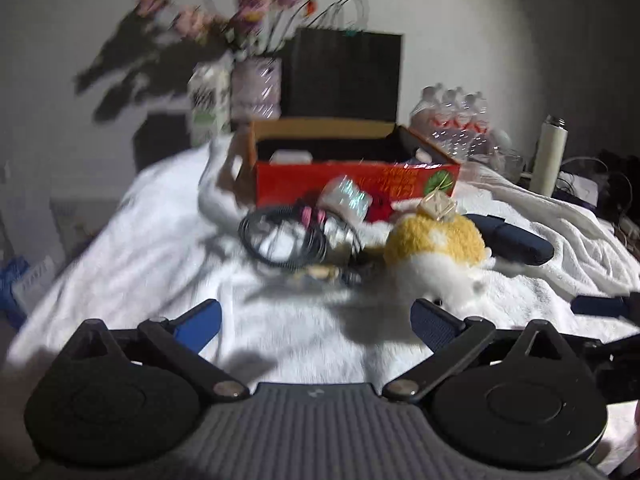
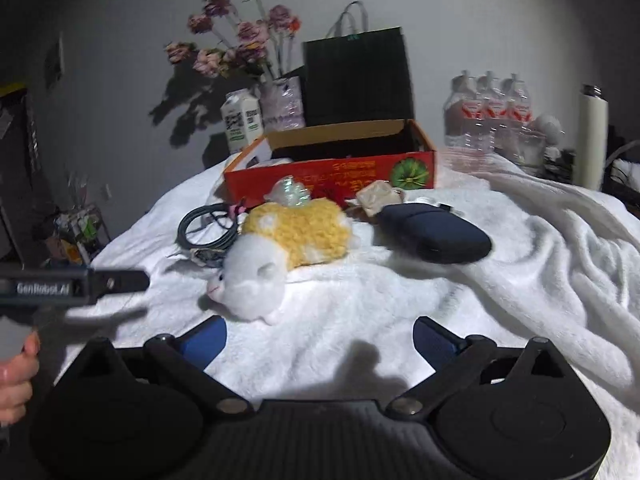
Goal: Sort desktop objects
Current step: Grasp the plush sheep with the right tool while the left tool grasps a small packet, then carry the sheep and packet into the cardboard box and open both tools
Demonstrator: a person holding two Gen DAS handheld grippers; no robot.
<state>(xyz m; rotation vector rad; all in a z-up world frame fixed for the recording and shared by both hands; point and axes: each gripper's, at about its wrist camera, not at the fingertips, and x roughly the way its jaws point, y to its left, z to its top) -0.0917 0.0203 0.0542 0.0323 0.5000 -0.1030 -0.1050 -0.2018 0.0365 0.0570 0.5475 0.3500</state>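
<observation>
- Nearest my right gripper is the plush toy, white head toward me, lying just ahead of the fingers and slightly toward the left one; no contact.
- Both right fingers stand wide apart and hold nothing; only bare white blanket lies between them.
- Left gripper likewise spread wide and empty. From there the toy sits ahead of the right-hand finger, close but apart.
- Black coiled cable lies further ahead, between the left gripper's fingers in line, with a small pink item and a shiny wrapped piece beside it; this view is blurred and I cannot identify them.
- Dark blue case rests ahead and to the right of the right fingers, just beside the toy.
- Red cardboard box, open, stands beyond all of these; I judge it the likely sorting destination.
- Risk: the blanket is soft and wrinkled, so a low closing grip may pinch fabric and drag neighbouring items.
- Risk: the toy lies close against the cable; lifting it could snag a loop.
- Risk: both grippers converge on one cluster, so collision is possible.
</observation>
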